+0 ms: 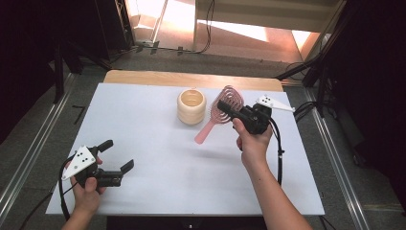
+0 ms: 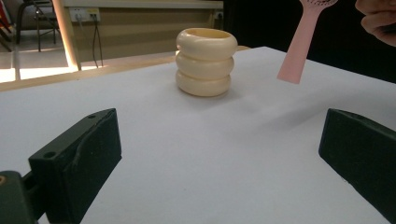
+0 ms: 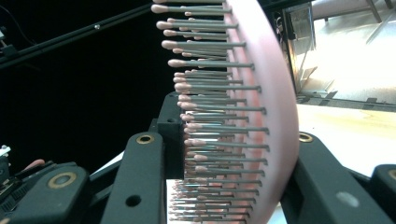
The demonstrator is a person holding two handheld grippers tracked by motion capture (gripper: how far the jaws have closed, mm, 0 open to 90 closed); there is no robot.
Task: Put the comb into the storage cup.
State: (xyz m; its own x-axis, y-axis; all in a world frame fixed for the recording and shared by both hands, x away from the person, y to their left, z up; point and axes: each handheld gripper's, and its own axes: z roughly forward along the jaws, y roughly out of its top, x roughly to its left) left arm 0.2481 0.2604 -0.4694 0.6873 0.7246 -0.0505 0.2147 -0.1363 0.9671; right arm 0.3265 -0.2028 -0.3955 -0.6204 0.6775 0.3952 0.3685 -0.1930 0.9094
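High view first: the right gripper (image 1: 225, 106) is clenched on the head of a pink hairbrush (image 1: 221, 112), held in the air above the white table (image 1: 158, 158), with the handle slanting down toward the person and ending just beside a cream ribbed cup (image 1: 191, 106). The cup stands upright near the far middle of the table, its mouth open. The left gripper (image 1: 118, 154) rests low near the front left corner, its jaws spread wide with nothing between them, well apart from the cup.

Left gripper view: the two black jaws stand far apart over bare table. The cup (image 2: 204, 61) sits ahead, untouched, and the brush's handle (image 2: 299, 44) hangs in the air to its right, its end clear of the tabletop.

Right gripper view: the brush head (image 3: 261, 116) is pinched between the jaws, one pad against the bristle tips and the other against the smooth pink back.

The step in hand appears to be carrying the brush to the cup. The next move likely calls for tipping the handle more nearly vertical, centring its end over the cup's mouth and lowering it in before the jaws let go; the free left gripper could steady the cup, since it may tip under the brush's weight.
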